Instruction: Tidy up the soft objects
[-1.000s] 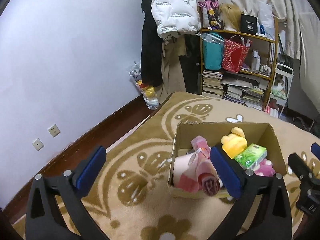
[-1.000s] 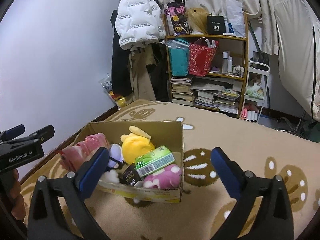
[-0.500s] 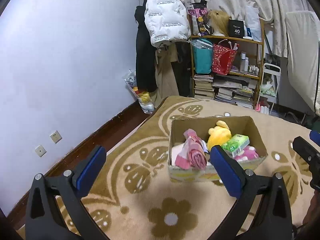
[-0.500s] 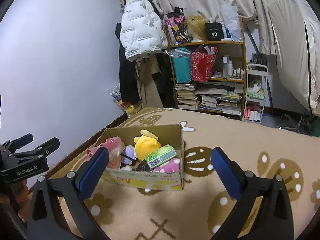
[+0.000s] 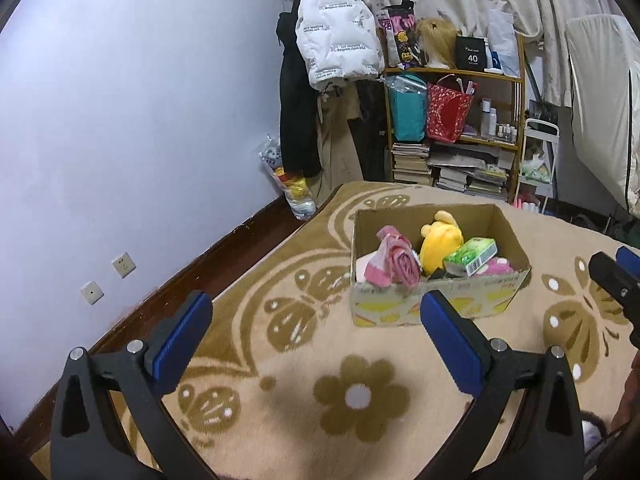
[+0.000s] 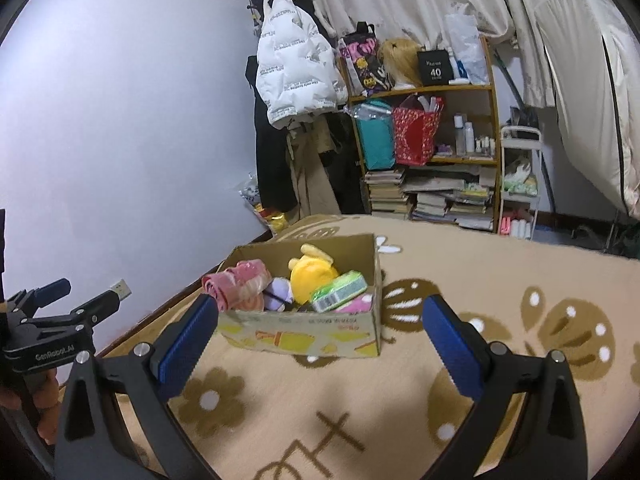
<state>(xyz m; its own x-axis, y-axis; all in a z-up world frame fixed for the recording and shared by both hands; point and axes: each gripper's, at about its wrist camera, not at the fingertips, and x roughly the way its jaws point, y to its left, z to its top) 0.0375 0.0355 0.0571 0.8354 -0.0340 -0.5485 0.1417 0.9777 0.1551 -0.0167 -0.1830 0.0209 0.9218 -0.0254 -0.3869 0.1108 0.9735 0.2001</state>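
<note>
your left hand-held gripper (image 5: 312, 320) hangs released, its blue pads spread wide with nothing between them, and your right hand-held gripper (image 6: 316, 322) is released and empty in the same way. ahead of both, a little way off on the patterned rug (image 5: 360, 396), sits the cardboard box (image 6: 304, 332). the soft things lie inside it: a rolled pink towel (image 5: 394, 264) at the side nearer your left hand-held gripper, a yellow plush toy (image 6: 312, 276) toward the back, a green tissue pack (image 6: 340, 292) tilted on top, and a pink plush (image 5: 496, 268) at the side nearer your right one. packed together like this they look gathered in one place, so the sorting seems about finished. with both held apart from the box, neither can snag the contents.
</note>
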